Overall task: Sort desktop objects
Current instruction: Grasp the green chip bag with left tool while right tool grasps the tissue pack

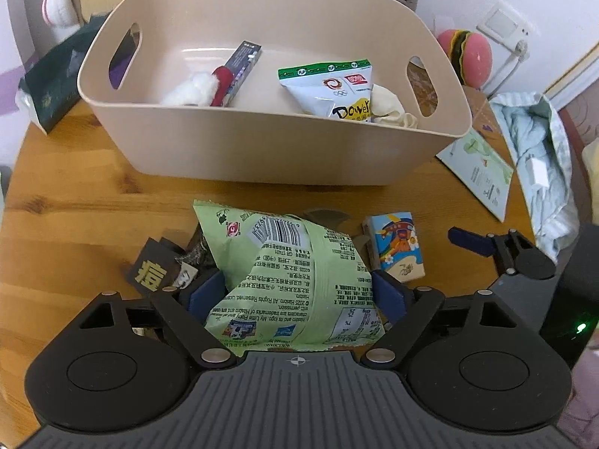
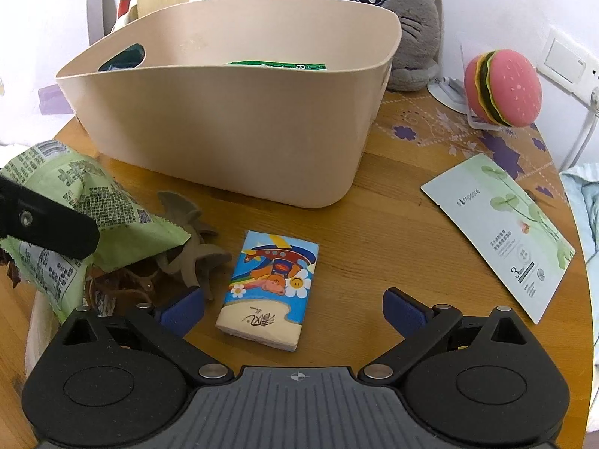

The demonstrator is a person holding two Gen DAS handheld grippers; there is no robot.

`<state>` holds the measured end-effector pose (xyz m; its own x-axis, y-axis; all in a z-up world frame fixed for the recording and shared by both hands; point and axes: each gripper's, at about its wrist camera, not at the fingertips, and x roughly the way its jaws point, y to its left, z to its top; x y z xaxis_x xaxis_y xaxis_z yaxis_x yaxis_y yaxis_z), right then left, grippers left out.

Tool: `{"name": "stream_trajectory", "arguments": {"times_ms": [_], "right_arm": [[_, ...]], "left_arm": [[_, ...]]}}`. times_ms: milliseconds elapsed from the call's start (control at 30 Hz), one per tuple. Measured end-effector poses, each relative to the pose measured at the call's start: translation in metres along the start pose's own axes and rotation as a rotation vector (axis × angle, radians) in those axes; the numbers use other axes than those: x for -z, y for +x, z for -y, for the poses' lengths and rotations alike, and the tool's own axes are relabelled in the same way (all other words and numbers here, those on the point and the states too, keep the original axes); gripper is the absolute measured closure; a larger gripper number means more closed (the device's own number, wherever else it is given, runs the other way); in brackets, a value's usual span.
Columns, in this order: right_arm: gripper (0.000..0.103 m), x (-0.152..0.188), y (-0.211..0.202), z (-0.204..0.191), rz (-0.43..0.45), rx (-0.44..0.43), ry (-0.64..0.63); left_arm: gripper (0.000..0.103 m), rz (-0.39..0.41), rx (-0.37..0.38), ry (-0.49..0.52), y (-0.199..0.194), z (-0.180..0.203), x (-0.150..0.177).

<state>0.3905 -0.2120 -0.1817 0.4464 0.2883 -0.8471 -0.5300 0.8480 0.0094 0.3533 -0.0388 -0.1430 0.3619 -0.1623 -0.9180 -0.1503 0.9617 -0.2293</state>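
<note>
My left gripper (image 1: 297, 293) is shut on a light green snack bag (image 1: 288, 273), its blue pads pressed into both sides of the bag, just in front of the beige bin (image 1: 262, 149). The bin holds a white snack packet (image 1: 333, 89), a toothpaste box (image 1: 241, 65) and other small items. My right gripper (image 2: 294, 308) is open, and a cartoon tissue pack (image 2: 269, 286) lies on the table between its fingers. The green bag (image 2: 75, 202) shows at the left of the right wrist view. The tissue pack (image 1: 397, 245) also shows in the left wrist view.
Dark brown packets (image 1: 157, 269) lie left of the bag. A grey toy (image 2: 191, 239) lies beside it. A face-mask sachet (image 2: 501, 232) lies on the right of the round wooden table (image 2: 374, 224). A burger toy (image 2: 503, 88) and a grey plush (image 2: 348, 11) stand behind.
</note>
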Motion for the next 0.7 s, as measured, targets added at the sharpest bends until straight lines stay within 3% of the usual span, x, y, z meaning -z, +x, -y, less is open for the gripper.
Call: {"name": "stream_trajectory", "arguments": {"times_ms": [167,233,400,467,533,600,700], "right_arm": [[0.001,0.003,0.005,-0.005,-0.012,0.024,-0.050],[0.011,0.004,0.006,-0.008,-0.015,0.031,-0.071],[0.025,0.005,0.008,-0.014,-0.011,0.024,-0.090],[0.036,0.005,0.006,-0.015,-0.004,0.011,-0.089],[0.053,0.005,0.004,-0.015,-0.002,-0.010,-0.085],[0.059,0.005,0.003,-0.016,-0.003,-0.016,-0.081],[0.059,0.007,0.001,-0.014,-0.006,-0.020,-0.065]], "left_arm": [[0.018,0.008,0.012,-0.003,-0.002,-0.002,0.003],[0.020,0.015,0.013,0.000,-0.003,-0.001,0.004],[0.026,0.024,0.027,0.019,-0.006,-0.001,0.007],[0.029,0.027,0.023,0.021,-0.007,0.000,0.009],[0.031,0.028,0.026,0.015,-0.008,0.000,0.009],[0.034,0.029,0.025,0.017,-0.009,0.000,0.011],[0.035,0.030,0.026,0.015,-0.011,-0.002,0.012]]}}
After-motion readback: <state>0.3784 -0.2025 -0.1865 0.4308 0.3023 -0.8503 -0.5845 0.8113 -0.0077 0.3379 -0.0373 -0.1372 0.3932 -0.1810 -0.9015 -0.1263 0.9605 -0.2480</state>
